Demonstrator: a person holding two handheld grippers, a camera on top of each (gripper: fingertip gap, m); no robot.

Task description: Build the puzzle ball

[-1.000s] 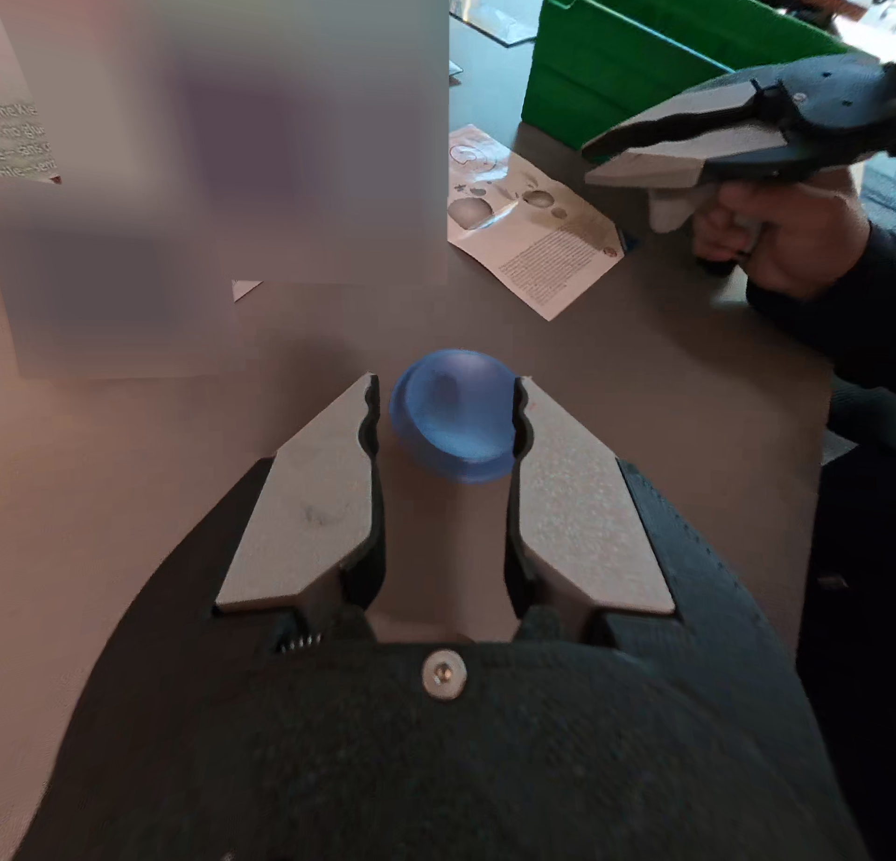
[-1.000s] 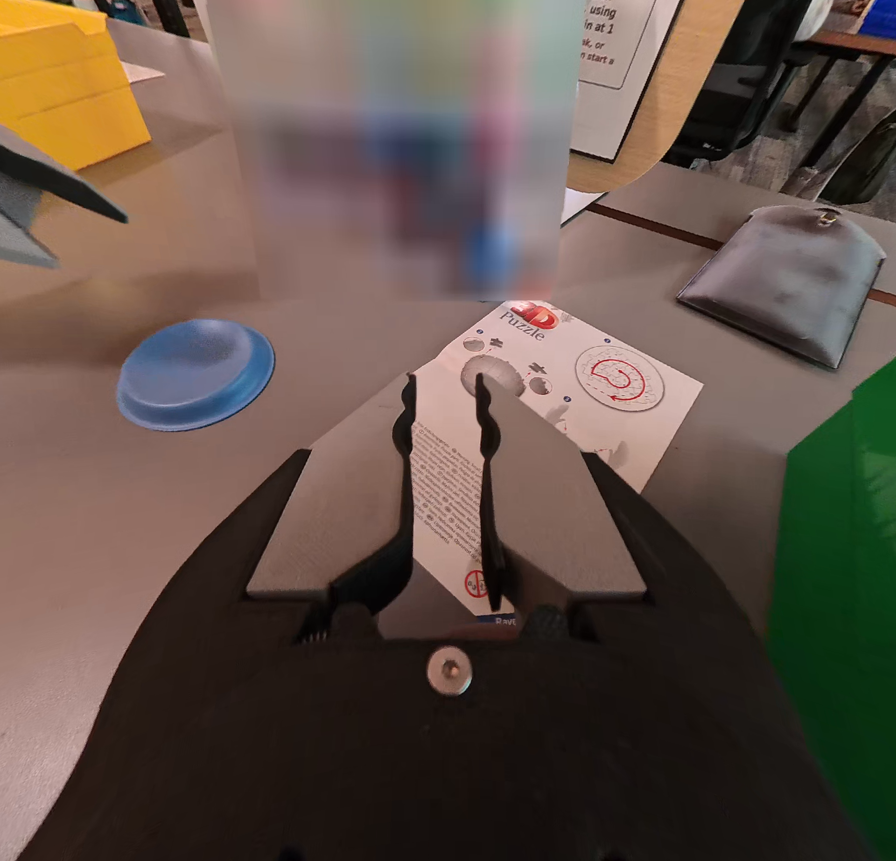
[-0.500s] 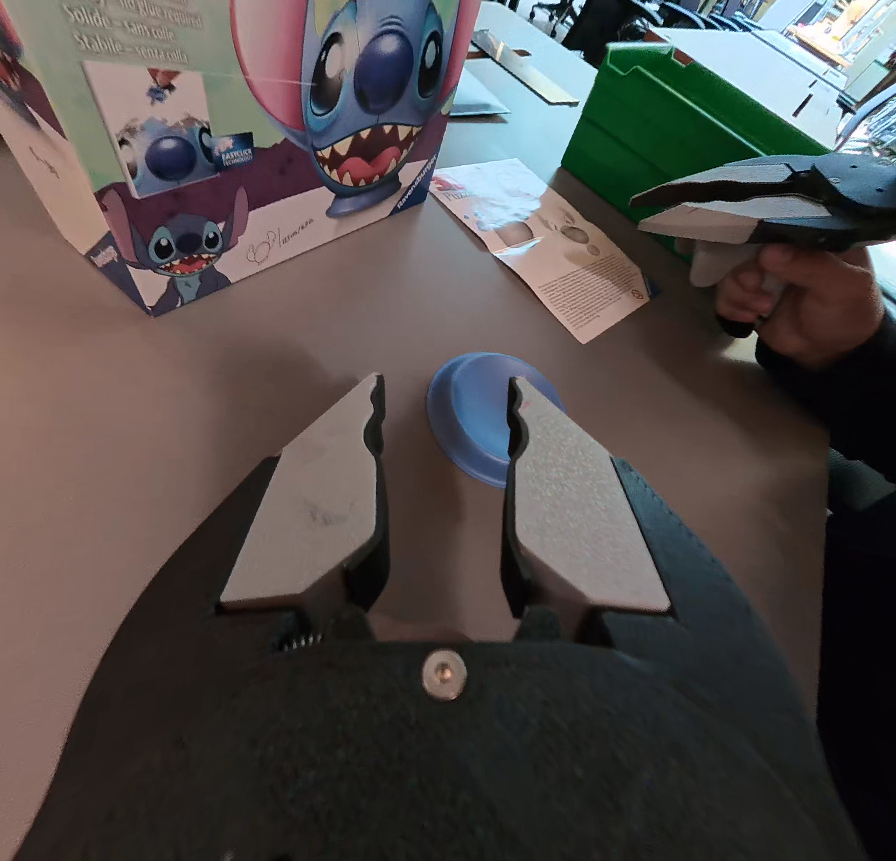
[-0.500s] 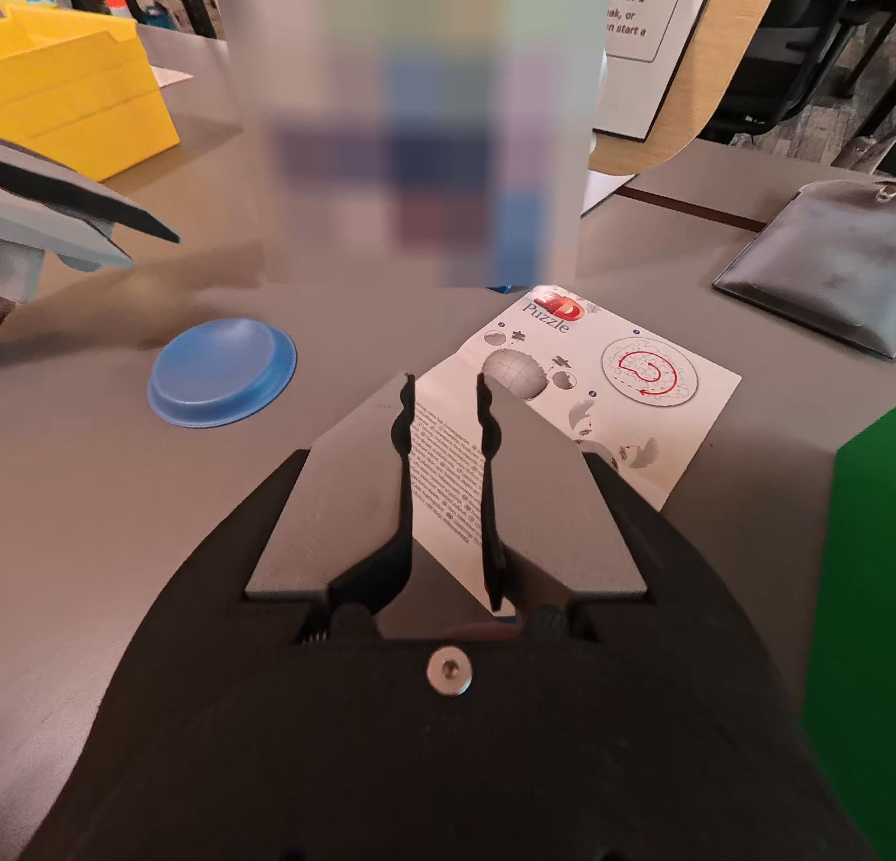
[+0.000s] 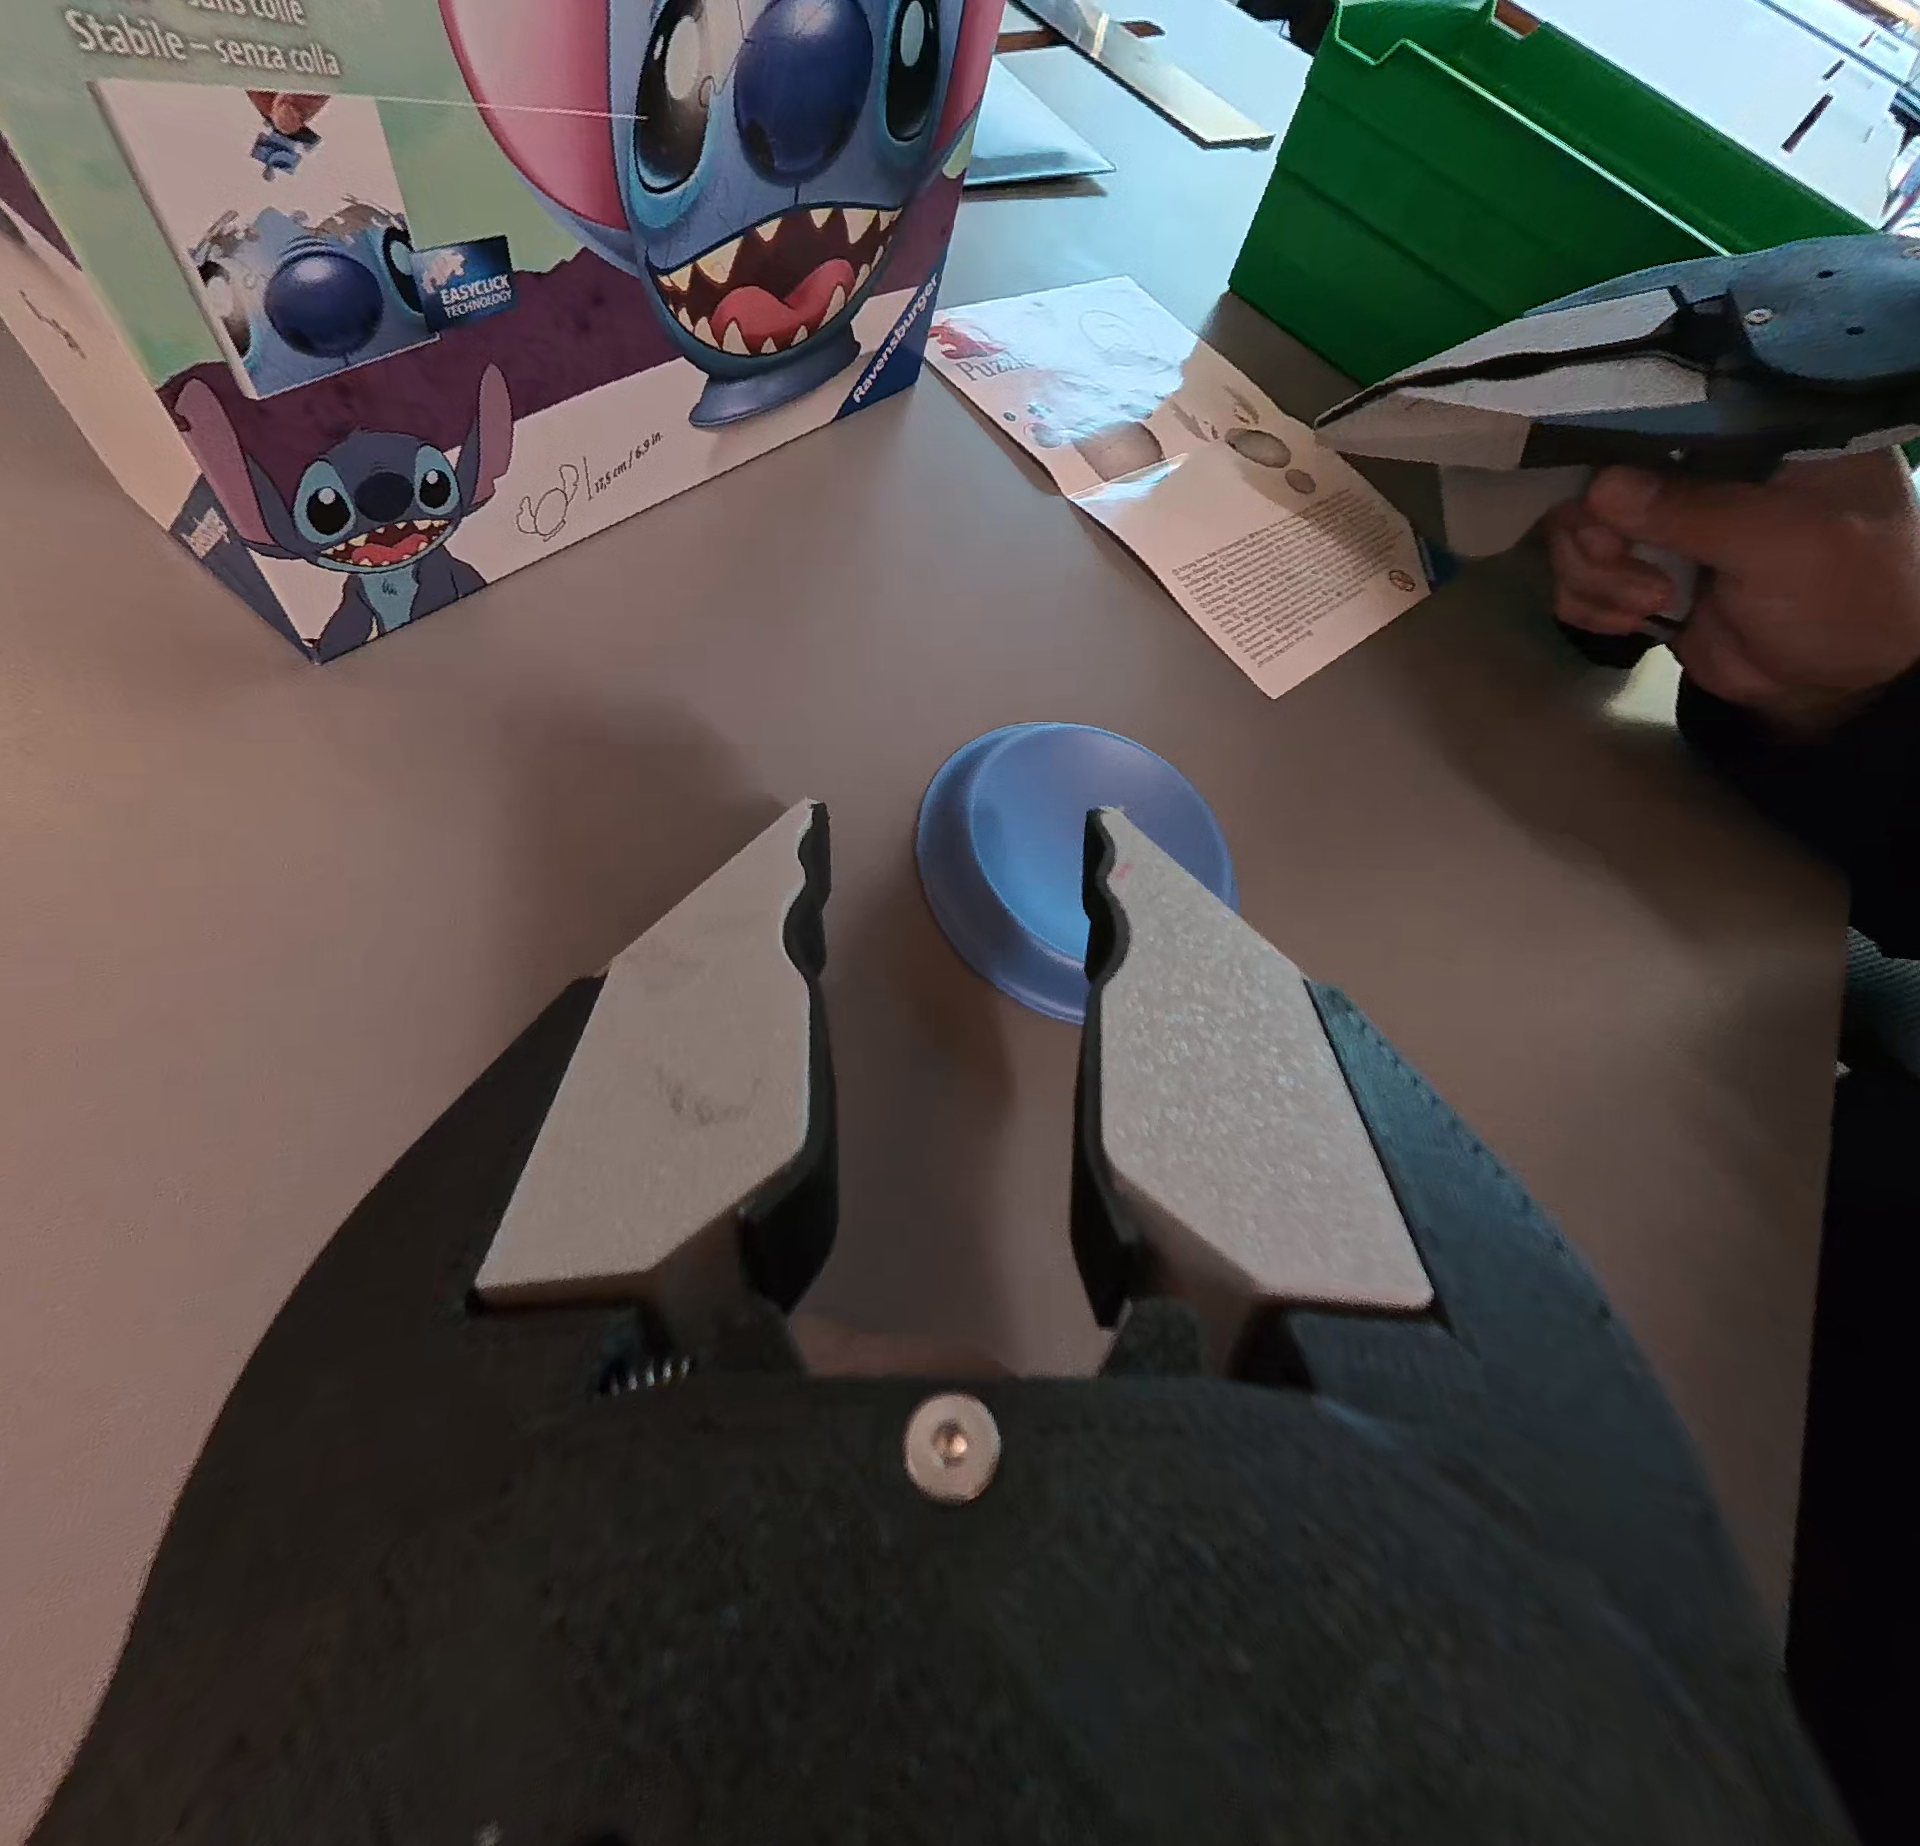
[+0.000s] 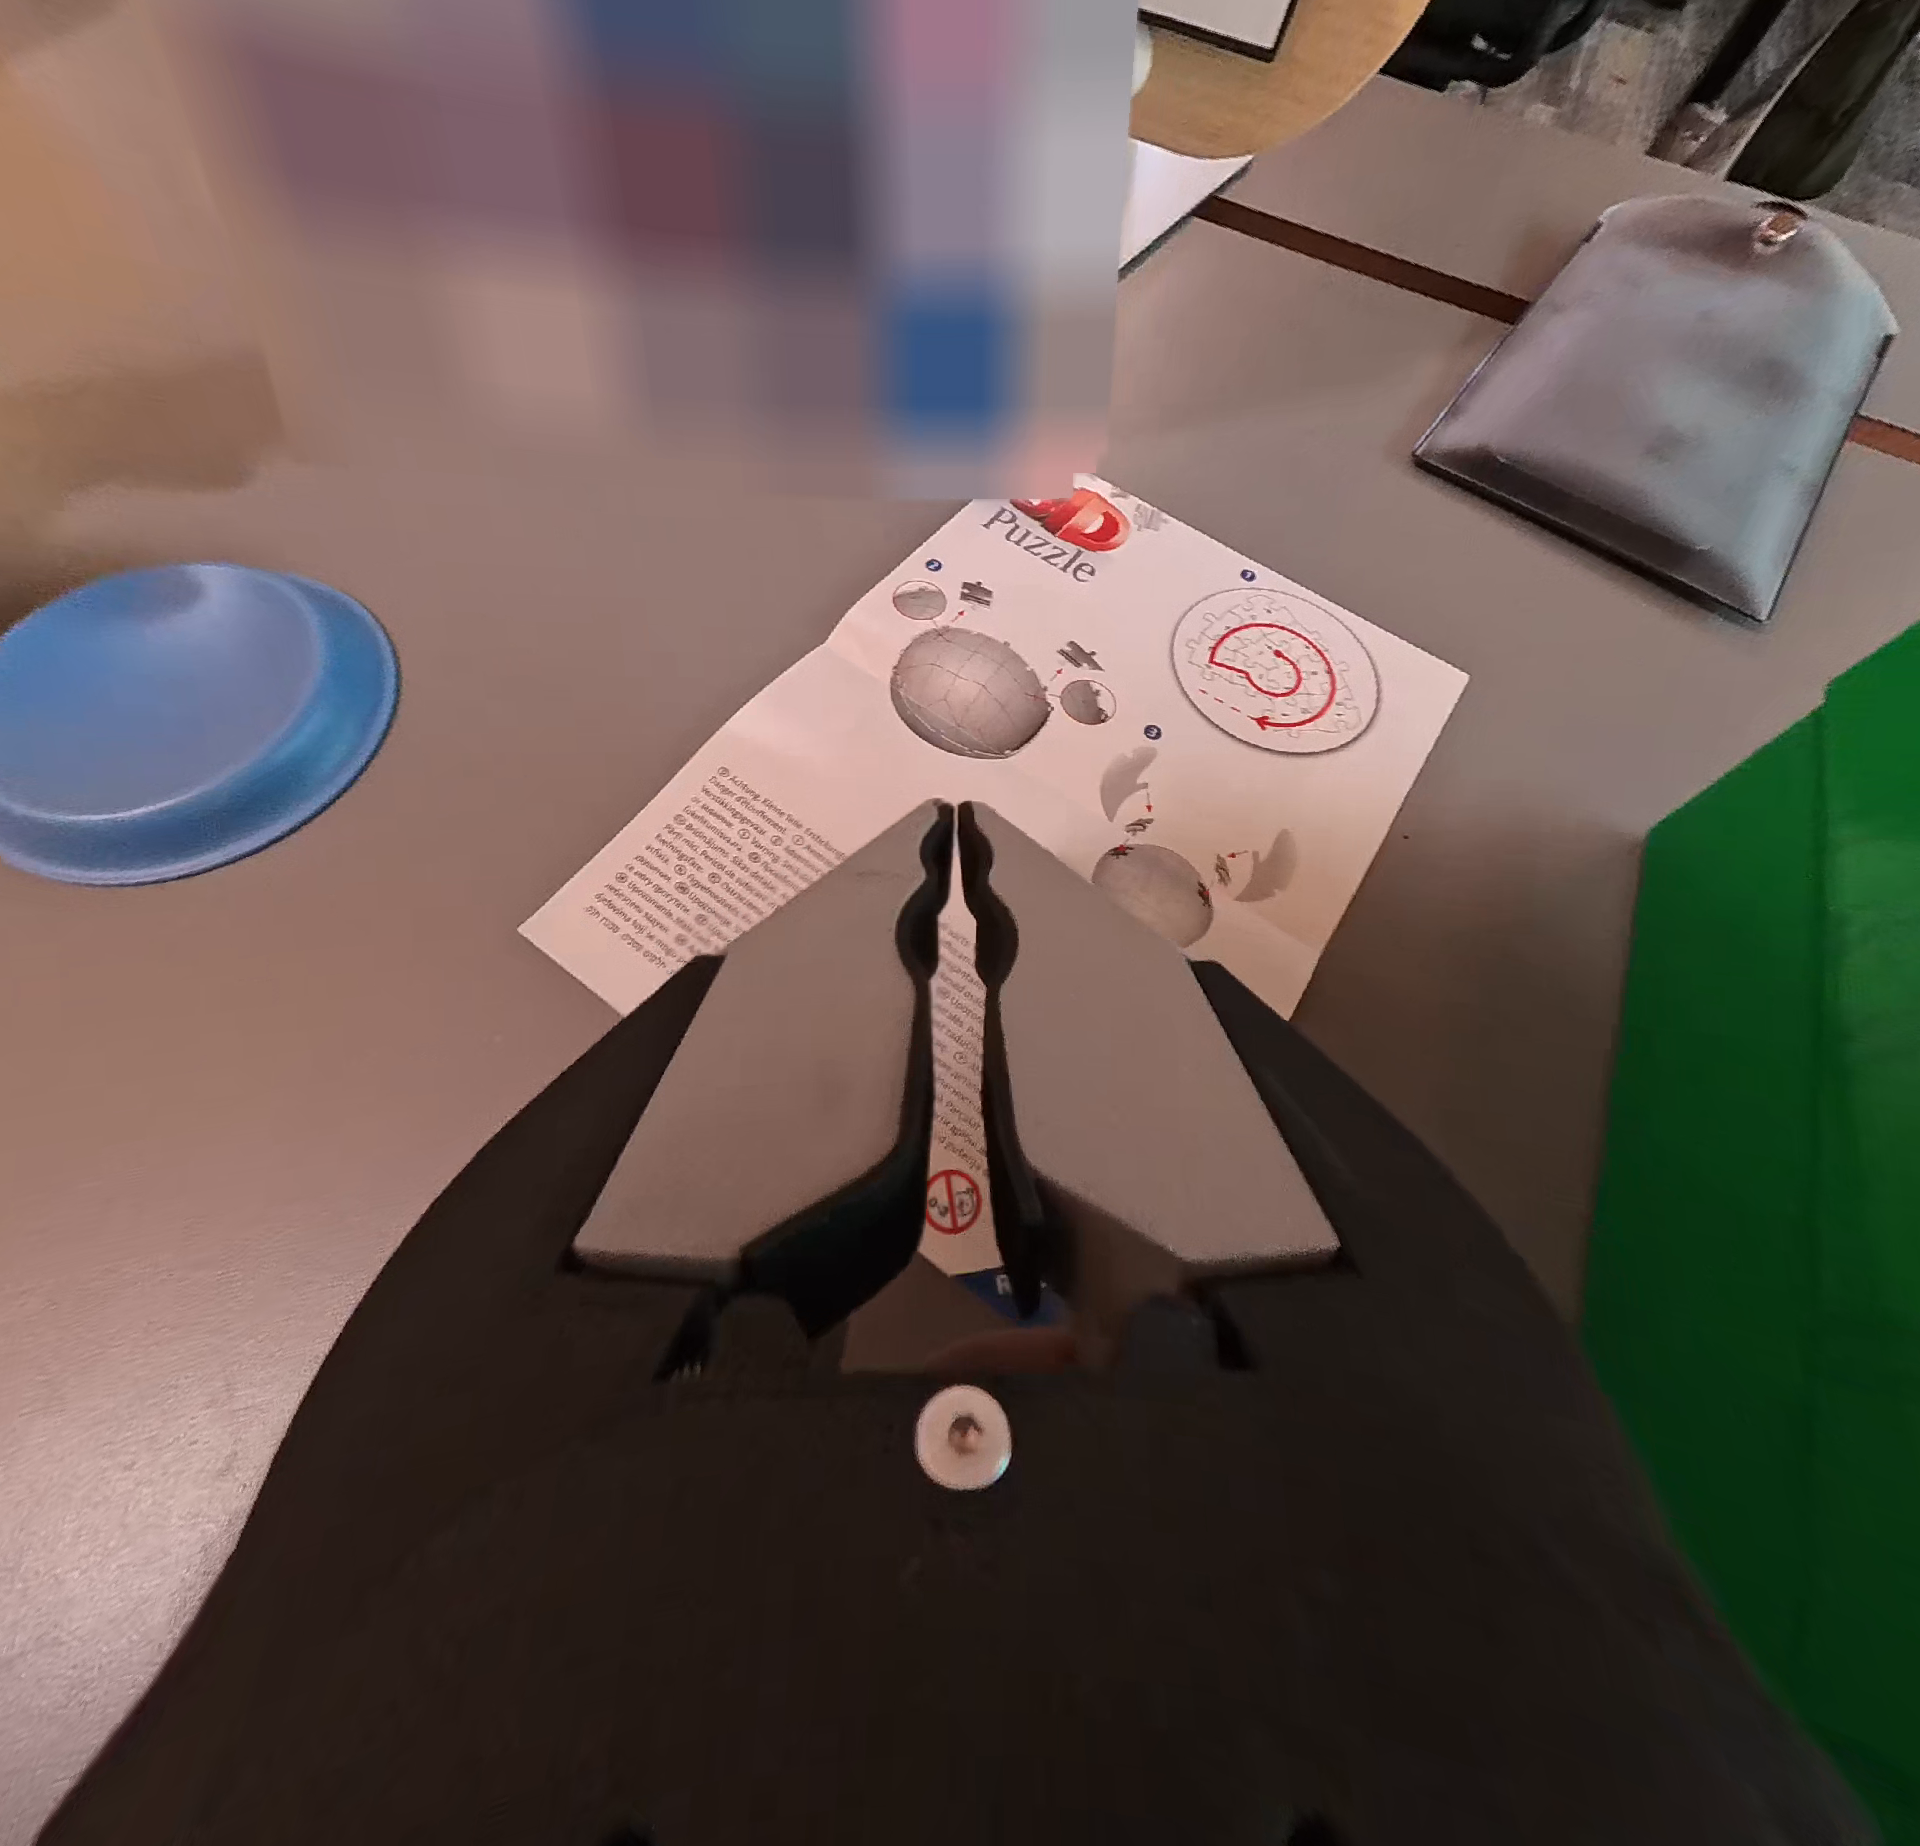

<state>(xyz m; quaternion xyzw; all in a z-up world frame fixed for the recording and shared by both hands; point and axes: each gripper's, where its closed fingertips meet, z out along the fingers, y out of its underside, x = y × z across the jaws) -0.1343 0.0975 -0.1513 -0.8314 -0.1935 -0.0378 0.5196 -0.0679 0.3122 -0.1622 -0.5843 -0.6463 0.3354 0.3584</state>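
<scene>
A round blue plastic stand [image 5: 1039, 851] lies on the grey table; it also shows in the right wrist view [image 6: 177, 716] at the left. My left gripper [image 5: 956, 820] is open and empty above the table, its right finger in front of the stand. My right gripper [image 6: 954, 809] is shut and empty over the white instruction sheet [image 6: 1039, 716]; it also shows at the right of the left wrist view [image 5: 1340, 425]. The sheet shows there too [image 5: 1195, 466]. The puzzle box [image 5: 468, 238] stands at the back left.
A green bin [image 5: 1507, 155] stands at the back right, also at the right edge of the right wrist view [image 6: 1787, 1121]. A dark leather pouch [image 6: 1662, 394] lies beyond the sheet. A person's hand [image 5: 1745, 591] holds the right gripper. My right fingertips sit around 25 cm from my left ones. To reach the dark leather pouch [image 6: 1662, 394] in a straight line is about 30 cm for my right fingers, about 45 cm for my left.
My left gripper let go of the blue stand, which now lies on the table, and drew back. My right gripper's jaws closed over the instruction sheet.
</scene>
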